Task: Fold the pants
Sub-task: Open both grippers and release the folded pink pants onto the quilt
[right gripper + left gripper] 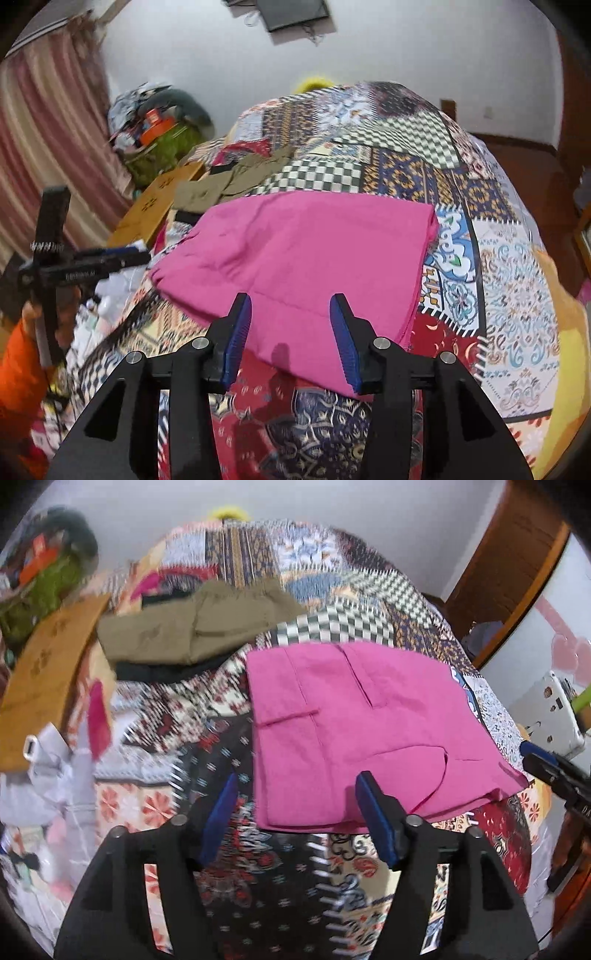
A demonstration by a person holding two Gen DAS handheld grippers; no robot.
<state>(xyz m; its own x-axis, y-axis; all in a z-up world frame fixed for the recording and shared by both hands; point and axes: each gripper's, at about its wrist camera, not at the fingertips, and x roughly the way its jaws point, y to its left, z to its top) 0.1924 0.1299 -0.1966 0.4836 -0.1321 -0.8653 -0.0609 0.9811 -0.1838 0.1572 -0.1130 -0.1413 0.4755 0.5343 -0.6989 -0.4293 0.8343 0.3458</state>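
Pants: pink pants (pixel 354 731) lie folded into a flat, roughly square packet on the bed, at the centre of both views; a pocket seam and a curved hem line show on the top layer in the left wrist view.
Bed: patchwork quilt (pixel 509 295) of checkered, floral and geometric panels covers the bed and carries all the clothing.
Curtain: striped pink and cream curtain (pixel 48 155) hangs at 9 to 10 o'clock in the right wrist view.
Olive garment: folded olive-brown garment (pixel 192 627) sits at 11 o'clock of the pink pants, apart from them, resting on something black (pixel 155 672).
Wooden board: tan board with carved motifs (pixel 48 672) lies at the bed's edge at 9 o'clock in the left wrist view.
Clutter pile: bags and green fabric (pixel 159 125) heaped against the wall at 10 o'clock.
Left tongs: left tongs (pixel 297 816) are spread wide and hold nothing; the right blue pad overlaps the pants' near edge in the view, the left pad is over bare quilt; contact cannot be told.
Right tongs: right tongs (pixel 290 334) are spread apart and empty, hovering at the near edge of the pants, at 6 o'clock of the packet.
Blur: left side of the left wrist view is smeared.
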